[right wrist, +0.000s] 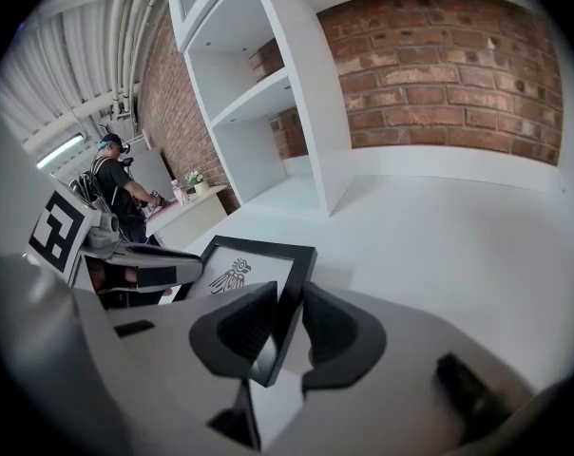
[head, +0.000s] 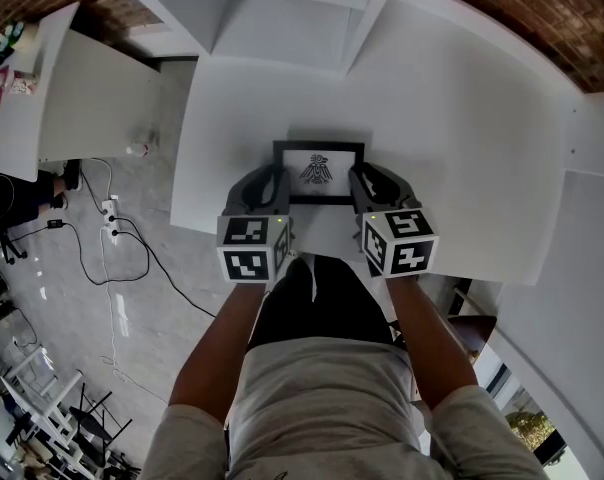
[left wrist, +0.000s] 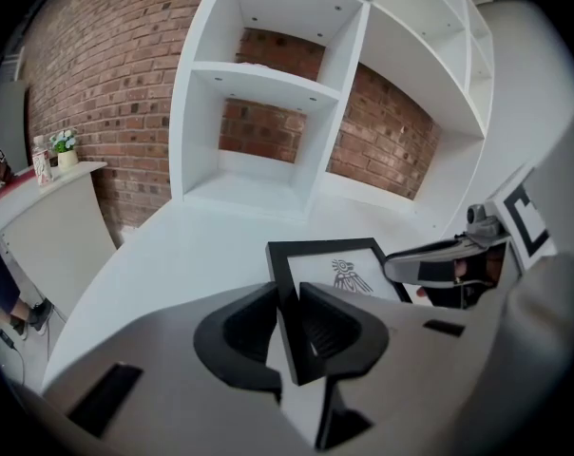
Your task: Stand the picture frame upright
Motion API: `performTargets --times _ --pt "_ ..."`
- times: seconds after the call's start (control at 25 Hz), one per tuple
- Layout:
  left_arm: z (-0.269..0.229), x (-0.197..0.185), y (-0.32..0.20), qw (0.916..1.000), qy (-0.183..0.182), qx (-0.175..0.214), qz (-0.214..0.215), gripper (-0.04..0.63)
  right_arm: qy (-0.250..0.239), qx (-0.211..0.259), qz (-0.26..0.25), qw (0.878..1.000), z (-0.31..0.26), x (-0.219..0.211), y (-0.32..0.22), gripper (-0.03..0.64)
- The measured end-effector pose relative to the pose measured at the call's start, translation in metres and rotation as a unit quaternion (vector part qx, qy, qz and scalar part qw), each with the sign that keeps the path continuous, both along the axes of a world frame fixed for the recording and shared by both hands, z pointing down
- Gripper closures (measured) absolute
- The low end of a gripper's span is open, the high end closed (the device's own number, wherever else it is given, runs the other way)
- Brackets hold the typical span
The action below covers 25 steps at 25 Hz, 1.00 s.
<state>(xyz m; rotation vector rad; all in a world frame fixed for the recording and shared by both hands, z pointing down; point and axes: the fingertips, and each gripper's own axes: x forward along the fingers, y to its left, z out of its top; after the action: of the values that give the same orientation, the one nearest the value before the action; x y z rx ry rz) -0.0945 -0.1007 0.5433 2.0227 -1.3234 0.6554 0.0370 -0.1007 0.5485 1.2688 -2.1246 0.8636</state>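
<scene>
A black picture frame with a bird drawing lies face up on the white table, near its front edge. My left gripper is shut on the frame's left side bar, which runs between the pads in the left gripper view. My right gripper is shut on the right side bar, seen between the pads in the right gripper view. Both grippers point down and away from me. The frame's near edge is hidden behind the grippers in the head view.
A white shelf unit stands at the back of the table against a brick wall. A white side counter with a small plant is at the left. Cables lie on the floor. A person stands far off.
</scene>
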Motion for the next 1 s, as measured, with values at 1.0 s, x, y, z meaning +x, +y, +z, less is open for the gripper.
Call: performTargets --times 1.0 --pt "-0.061 0.029 -0.098 0.9913 -0.009 0.130 0.014 0.512 0.014 0.132 0.028 0.991 -0.059 0.030 -0.098 0.525"
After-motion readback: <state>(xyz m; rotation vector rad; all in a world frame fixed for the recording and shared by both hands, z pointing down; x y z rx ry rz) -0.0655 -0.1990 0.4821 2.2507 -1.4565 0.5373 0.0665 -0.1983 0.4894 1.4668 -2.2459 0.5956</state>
